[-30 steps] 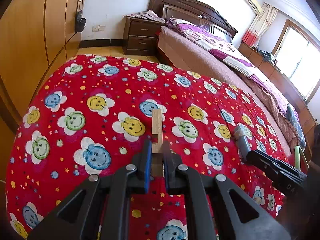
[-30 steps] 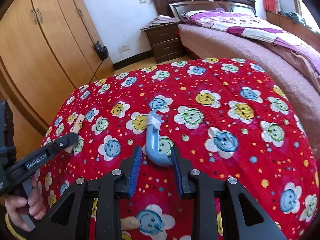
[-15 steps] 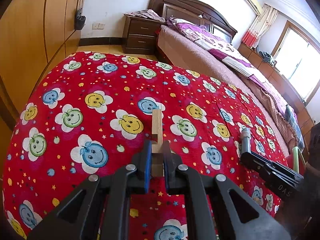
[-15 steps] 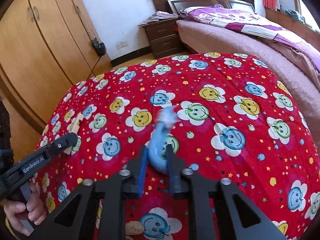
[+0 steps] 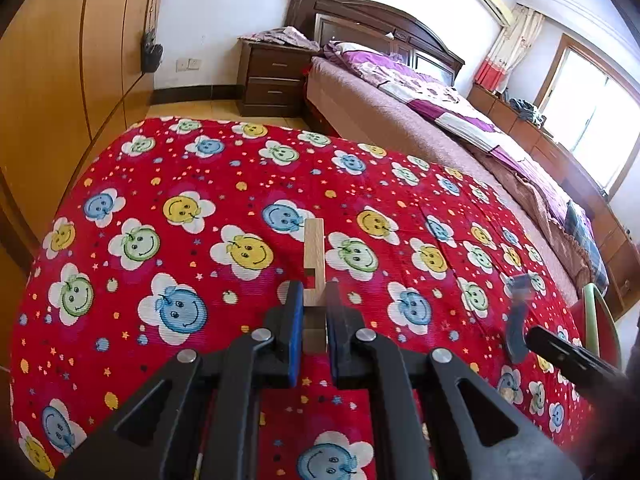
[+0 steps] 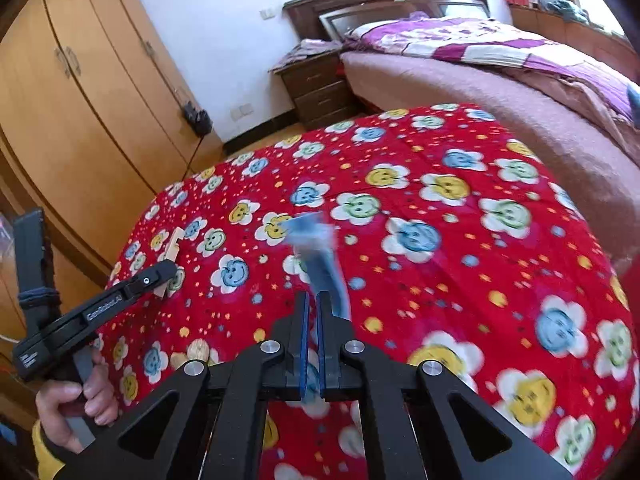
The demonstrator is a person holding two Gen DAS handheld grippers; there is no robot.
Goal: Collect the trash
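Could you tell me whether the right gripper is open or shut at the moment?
Shut on the blue plastic piece: the right gripper has just been closing, its blue pads nearly meet, and the piece sticks out ahead.

Both wrist views look steeply down, close over the red flowered cloth (image 5: 168, 184); each glimpses the other's gripper

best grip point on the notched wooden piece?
The near end of the notched wooden piece, coming in along its length. It is a narrow flat stick, so fingers close across its thin width below the notch. The left gripper is shut on it exactly there, the far end projecting forward.
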